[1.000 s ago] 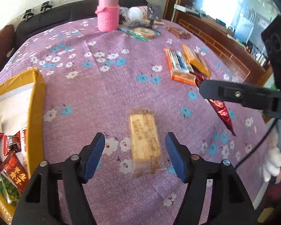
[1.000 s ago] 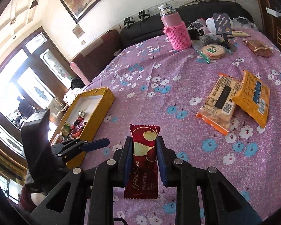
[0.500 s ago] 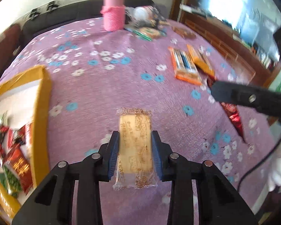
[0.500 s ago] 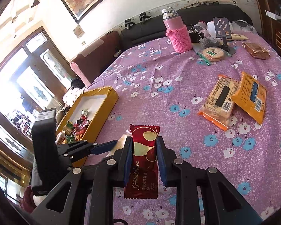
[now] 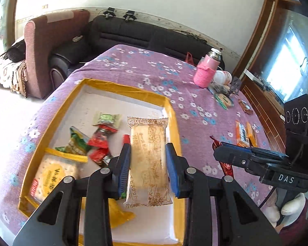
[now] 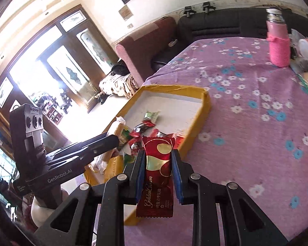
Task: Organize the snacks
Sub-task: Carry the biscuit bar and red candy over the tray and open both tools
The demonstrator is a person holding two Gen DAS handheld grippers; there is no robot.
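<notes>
L gripper (image 5: 147, 168): jaws clamped on pale biscuit pack (image 5: 147, 162), held above yellow box (image 5: 172, 110). R gripper (image 6: 158, 174): jaws clamped on red wafer bar (image 6: 157, 176) near box's edge, over counter (image 6: 246, 123). Wrappers inside box partly hidden; print unreadable.

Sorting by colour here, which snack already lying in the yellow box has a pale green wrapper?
The small pale green packet, lying farthest into the yellow box, beyond the red-wrapped ones. The dark green bag beside them is larger and darker.
</notes>
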